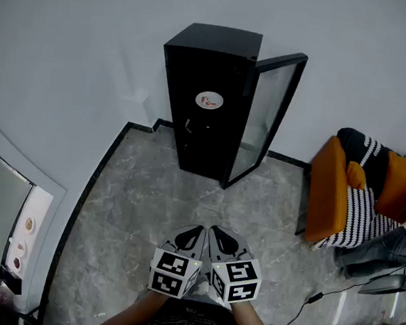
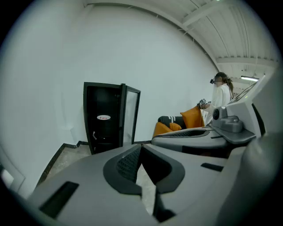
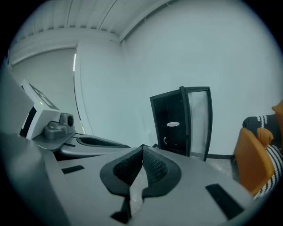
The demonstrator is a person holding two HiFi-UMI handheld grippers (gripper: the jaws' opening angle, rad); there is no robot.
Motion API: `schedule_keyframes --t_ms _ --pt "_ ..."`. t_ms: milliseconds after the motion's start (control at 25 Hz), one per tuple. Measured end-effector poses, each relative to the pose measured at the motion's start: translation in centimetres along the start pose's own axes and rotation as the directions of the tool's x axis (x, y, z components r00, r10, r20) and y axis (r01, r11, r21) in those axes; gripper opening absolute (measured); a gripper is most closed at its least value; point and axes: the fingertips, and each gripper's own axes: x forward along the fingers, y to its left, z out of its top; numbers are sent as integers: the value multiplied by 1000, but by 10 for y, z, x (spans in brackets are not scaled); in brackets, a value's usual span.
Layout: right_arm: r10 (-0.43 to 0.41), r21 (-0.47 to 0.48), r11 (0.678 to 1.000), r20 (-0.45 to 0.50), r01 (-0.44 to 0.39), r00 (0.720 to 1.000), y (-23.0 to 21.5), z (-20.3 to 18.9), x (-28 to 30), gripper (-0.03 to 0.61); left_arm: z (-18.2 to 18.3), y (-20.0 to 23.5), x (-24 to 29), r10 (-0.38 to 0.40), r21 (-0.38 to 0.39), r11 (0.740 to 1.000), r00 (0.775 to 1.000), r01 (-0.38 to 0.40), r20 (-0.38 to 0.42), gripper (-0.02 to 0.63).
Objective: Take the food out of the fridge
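The fridge (image 1: 207, 101), a tall black cabinet, stands against the white wall in the upper middle of the head view. Its glass door (image 1: 268, 118) is swung open to the right. A white oval label shows on its dark front. The inside is too dark to tell what it holds.

Both tongs sit at the bottom centre of the head view, well apart from the fridge, with grey marbled floor (image 1: 142, 202) between. The left tongs (image 1: 198, 229) and the right tongs (image 1: 215, 230) lie side by side and almost touch, each pointing up the frame toward the fridge. In each gripper view the two jaws are closed, their ribbed pads meeting at the tips. In both views the fridge appears just above the jaw tips, slightly left of them in the left one and right of them in the right one.

At the right edge of the head view, orange cushions (image 1: 329, 192) rest against black-and-white striped fabric (image 1: 359, 209). A dark cable (image 1: 302, 307) trails over the floor at lower right. In the left gripper view a person (image 2: 221, 95) in white stands at the far right.
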Motion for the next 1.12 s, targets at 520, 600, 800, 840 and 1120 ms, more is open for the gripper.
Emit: schedule_keyframes --t_ms 520,600,800,840,1120 --pt "3 2 1000 -7 -3 1000 -6 -2 4 21 1 1 9 -2 -33 999 1000 2 3 14" --pt "3 -2 1000 -11 -3 1000 -9 0 11 21 4 7 15 -2 -44 999 1000 2 8 14" --pt "-2 -9 1000 -24 2 1000 -21 8 36 21 13 28 36 -2 -67 998 1000 3 9 14" --pt "-3 -8 1000 -27 3 1000 -22 11 42 21 15 33 41 -4 -70 998 1000 5 9 14" --pt "-26 4 1000 -36 26 999 -37 39 98 21 43 78 78 -35 -76 997 999 35 -1 14"
